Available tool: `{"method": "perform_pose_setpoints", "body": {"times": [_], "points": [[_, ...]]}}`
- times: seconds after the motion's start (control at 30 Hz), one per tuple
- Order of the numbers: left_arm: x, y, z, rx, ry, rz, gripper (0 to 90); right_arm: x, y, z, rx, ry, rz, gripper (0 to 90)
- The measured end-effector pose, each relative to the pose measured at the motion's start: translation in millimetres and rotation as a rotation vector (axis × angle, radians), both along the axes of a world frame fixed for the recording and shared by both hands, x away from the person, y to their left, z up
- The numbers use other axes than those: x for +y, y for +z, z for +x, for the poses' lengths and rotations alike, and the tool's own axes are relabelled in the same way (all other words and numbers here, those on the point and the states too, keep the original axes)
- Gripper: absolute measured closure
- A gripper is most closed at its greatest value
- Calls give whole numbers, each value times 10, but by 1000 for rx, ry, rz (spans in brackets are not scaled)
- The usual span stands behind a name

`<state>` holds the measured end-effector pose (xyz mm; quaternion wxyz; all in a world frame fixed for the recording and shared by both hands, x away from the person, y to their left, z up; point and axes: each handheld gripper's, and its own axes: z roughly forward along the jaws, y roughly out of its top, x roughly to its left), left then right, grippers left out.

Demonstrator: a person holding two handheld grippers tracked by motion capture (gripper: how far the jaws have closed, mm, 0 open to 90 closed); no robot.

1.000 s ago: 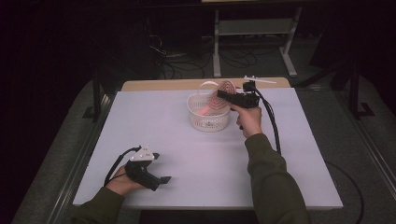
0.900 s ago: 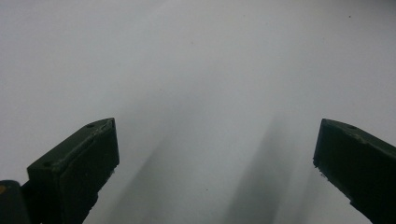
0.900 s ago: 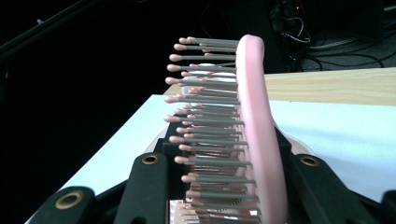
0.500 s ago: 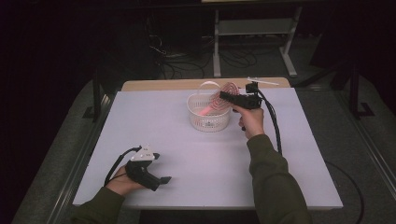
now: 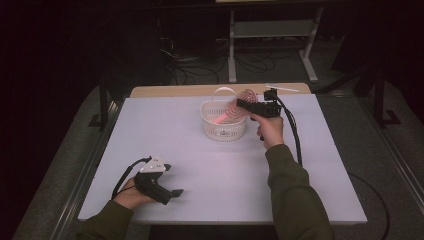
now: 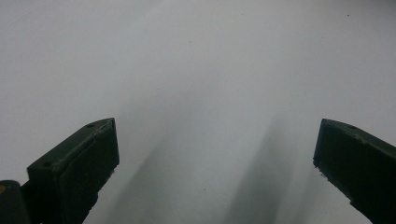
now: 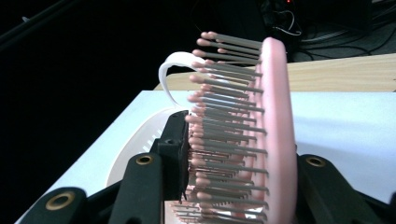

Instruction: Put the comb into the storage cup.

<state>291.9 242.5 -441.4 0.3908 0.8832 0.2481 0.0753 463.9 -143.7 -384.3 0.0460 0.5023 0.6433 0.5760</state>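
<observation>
High view: right gripper [image 5: 243, 104] clamping pink hairbrush [image 5: 235, 108] over white basket [image 5: 224, 128] rim; left gripper [image 5: 172, 192] wide, near front table [image 5: 300, 200] edge.

No legible text, label, brand, number or sign found in any view.
</observation>
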Motion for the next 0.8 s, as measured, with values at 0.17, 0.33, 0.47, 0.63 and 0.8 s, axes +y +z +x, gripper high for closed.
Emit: {"method": "perform_pose_setpoints", "body": {"times": [0.17, 0.33, 0.47, 0.63, 0.8], "points": [[-3, -2, 0, 0, -2, 1, 1, -14, 0, -3, -7, -5, -13, 572], [-4, -3, -1, 1, -3, 1, 1, -18, 9, -12, -15, -20, -46, 541], [-9, -7, -1, 1, -6, 5, 1, -27, 9, -17, -18, -27, -58, 516], [-12, -9, 1, 2, -5, 5, 1, -54, 33, -33, -22, -49, -82, 442], [-17, -11, -2, 4, -5, 7, 1, -66, 46, -46, -44, -57, -124, 367]]}}
